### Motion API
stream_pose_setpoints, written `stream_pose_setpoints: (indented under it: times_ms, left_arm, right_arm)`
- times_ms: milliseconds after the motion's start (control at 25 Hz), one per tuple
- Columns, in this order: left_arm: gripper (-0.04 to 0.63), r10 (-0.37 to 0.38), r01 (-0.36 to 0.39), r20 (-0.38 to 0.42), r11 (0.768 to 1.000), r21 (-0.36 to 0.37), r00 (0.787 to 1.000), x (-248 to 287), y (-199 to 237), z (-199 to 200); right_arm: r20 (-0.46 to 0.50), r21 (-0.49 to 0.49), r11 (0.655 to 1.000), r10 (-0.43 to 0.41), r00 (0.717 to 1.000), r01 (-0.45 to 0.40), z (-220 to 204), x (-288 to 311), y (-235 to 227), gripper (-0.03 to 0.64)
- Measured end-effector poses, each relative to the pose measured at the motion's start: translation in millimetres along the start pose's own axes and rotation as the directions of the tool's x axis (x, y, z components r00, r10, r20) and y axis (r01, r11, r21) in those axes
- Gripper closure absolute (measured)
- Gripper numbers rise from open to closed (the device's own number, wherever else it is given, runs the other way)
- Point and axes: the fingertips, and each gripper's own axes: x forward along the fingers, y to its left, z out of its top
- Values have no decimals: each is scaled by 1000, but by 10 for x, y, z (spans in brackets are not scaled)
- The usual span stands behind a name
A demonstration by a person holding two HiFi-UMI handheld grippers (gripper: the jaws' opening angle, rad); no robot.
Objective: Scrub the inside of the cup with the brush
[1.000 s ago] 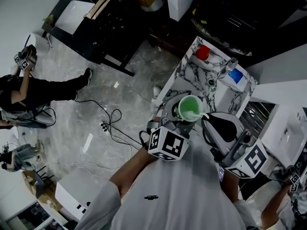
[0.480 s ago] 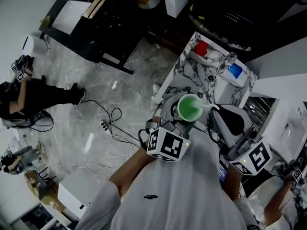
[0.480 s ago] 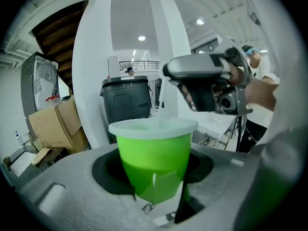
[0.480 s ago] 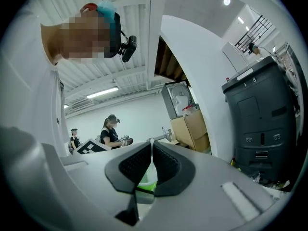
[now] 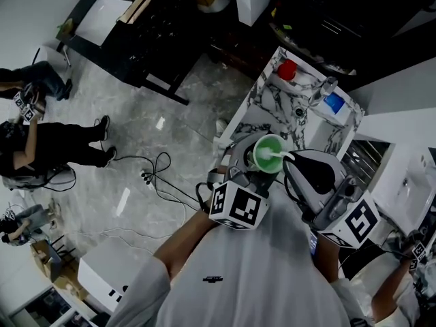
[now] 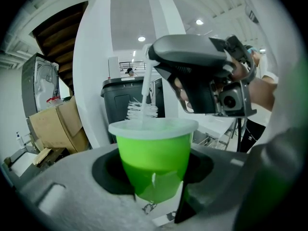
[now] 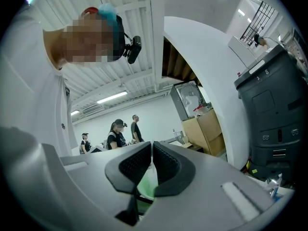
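Note:
A translucent green cup [image 5: 270, 152] [image 6: 153, 160] is clamped between the jaws of my left gripper [image 5: 255, 174] [image 6: 155, 183] and held upright over the marble counter. A white bottle brush [image 6: 142, 110] stands in the cup's mouth, its bristles showing just above the rim. Its thin white handle [image 5: 284, 159] runs up into my right gripper [image 5: 297, 166] [image 6: 169, 72] [image 7: 152, 153], whose black pads are shut on it. The right gripper view shows a patch of the green cup [image 7: 147, 185] below the closed pads. The brush's lower part inside the cup is hidden.
The marble counter [image 5: 269, 107] holds a red object [image 5: 287, 71], a blue object [image 5: 334, 103] and a clear bottle [image 5: 324, 88]. A white sink [image 5: 409, 189] lies to the right. Cables [image 5: 157, 176] trail on the floor, and a person [image 5: 41, 138] stands at the far left.
My right gripper has swung back left toward the cup, bringing the brush handle closer over its mouth. The cup and left gripper stay nearly still. The people at far left have shifted.

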Motion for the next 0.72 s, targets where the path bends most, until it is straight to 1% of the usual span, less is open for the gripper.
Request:
stream_pose_setpoints:
  times_ms: [120, 280, 400, 560, 720]
  left_arm:
    - [355, 7, -7, -2, 1000, -7, 1000, -10, 15, -16]
    - [354, 17, -17, -11, 1000, -9, 1000, -23, 44, -59]
    - [355, 19, -19, -12, 1000, -12, 1000, -36, 56, -57]
    - [354, 15, -15, -6, 1000, -6, 1000, -36, 27, -12]
    - [354, 12, -12, -2, 1000, 7, 1000, -32, -8, 16]
  right_arm:
    - [-32, 4, 999, 39, 999, -39, -36, 1, 78, 597]
    - [-97, -31, 996, 84, 992, -87, -121, -27, 159, 596]
    - [-149, -4, 995, 95, 984, -97, -166, -59, 185, 595]
    - [-195, -13, 997, 77, 978, -81, -238, -90, 126, 595]
    - [-223, -76, 996, 33, 974, -51, -318, -93, 5, 597]
